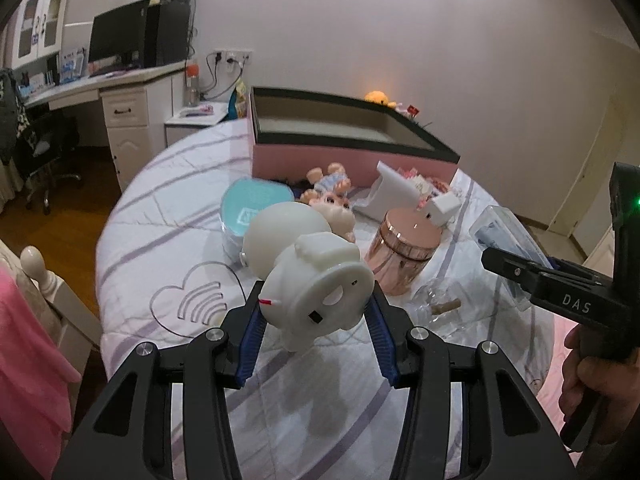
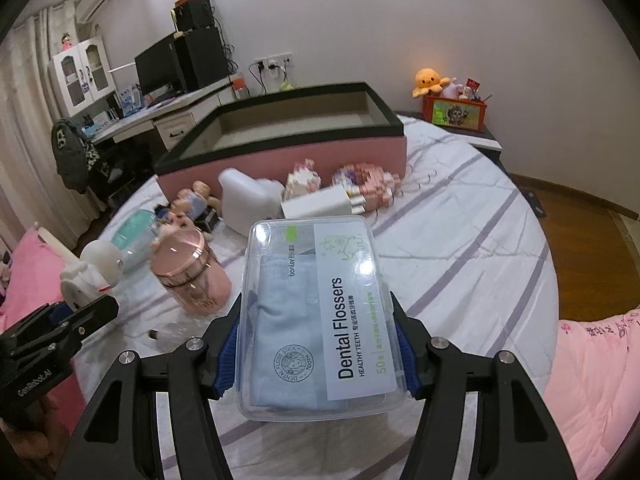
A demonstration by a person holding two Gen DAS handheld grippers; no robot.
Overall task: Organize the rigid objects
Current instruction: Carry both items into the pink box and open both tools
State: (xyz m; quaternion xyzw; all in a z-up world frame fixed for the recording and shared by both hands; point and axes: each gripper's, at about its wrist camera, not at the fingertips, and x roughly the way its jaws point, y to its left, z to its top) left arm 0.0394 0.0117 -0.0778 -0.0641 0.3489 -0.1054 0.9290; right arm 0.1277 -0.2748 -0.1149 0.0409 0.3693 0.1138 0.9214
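My left gripper (image 1: 316,312) is shut on a white plastic toy figure (image 1: 308,268), held above the bed; the toy also shows in the right wrist view (image 2: 94,272). My right gripper (image 2: 316,340) is shut on a clear dental flosser box (image 2: 316,312) with a blue insert, held above the bed; it shows in the left wrist view (image 1: 508,240). A pink storage box with a black rim (image 1: 352,152) stands open and empty at the far side of the bed (image 2: 288,148).
On the striped bedsheet (image 1: 160,240) lie a rose-gold jar (image 1: 404,248), a teal-lidded container (image 1: 248,208), small dolls (image 1: 328,188), a white jug (image 2: 244,200), block figures (image 2: 360,184), a white charger (image 2: 316,204) and a clear corked bottle (image 1: 440,308). A desk (image 1: 100,88) stands left.
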